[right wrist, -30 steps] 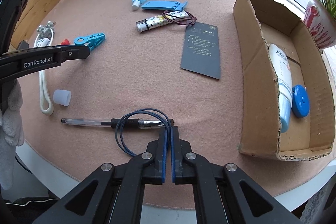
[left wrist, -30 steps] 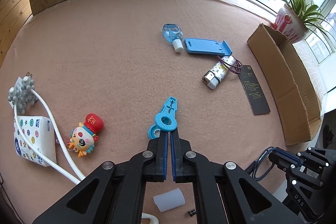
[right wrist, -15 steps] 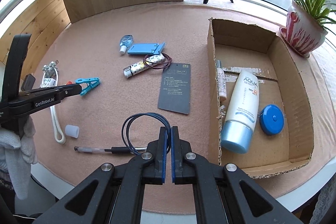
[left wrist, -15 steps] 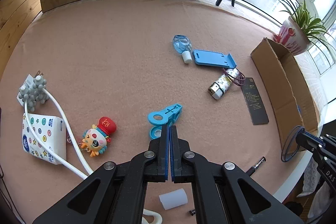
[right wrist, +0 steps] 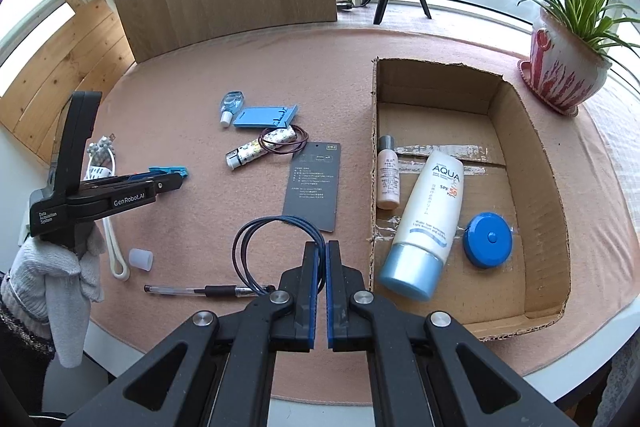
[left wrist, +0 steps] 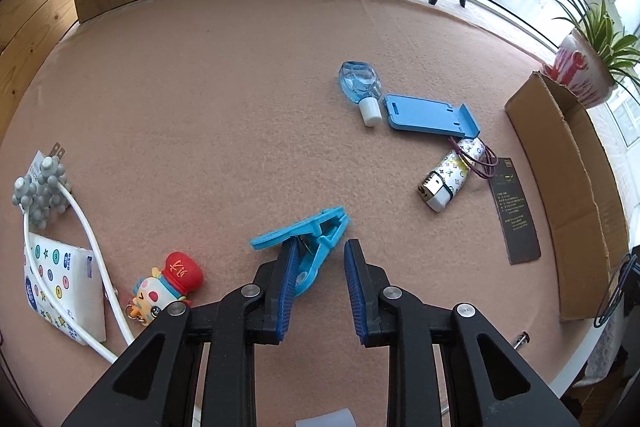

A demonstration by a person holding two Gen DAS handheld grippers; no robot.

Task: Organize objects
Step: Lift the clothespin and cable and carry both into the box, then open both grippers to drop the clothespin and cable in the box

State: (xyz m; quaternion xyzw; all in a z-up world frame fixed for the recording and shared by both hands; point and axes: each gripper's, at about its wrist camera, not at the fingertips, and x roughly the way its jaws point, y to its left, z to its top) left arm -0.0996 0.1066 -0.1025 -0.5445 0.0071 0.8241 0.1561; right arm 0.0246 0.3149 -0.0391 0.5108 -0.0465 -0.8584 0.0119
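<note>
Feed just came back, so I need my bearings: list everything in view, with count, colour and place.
Cardboard box: 1, brown, right side of mat.
Sunscreen tube: 1, white with blue cap, in box.
Small bottle: 1, peach, in box beside the tube.
Tape measure: 1, blue, in box.
Clothespin: 1, blue, on mat at left gripper's tips.
Phone stand: 1, blue, mid mat.
Sanitizer bottle: 1, clear blue, beside stand.
Lighter: 1, patterned white.
Card: 1, dark grey.
Pen: 1, black, front edge.
Potted plant: 1, green, far right.
Cord loop: 1, dark blue, in right gripper.
Left gripper: jaws opening.
Right gripper: shut on cord loop.
</note>
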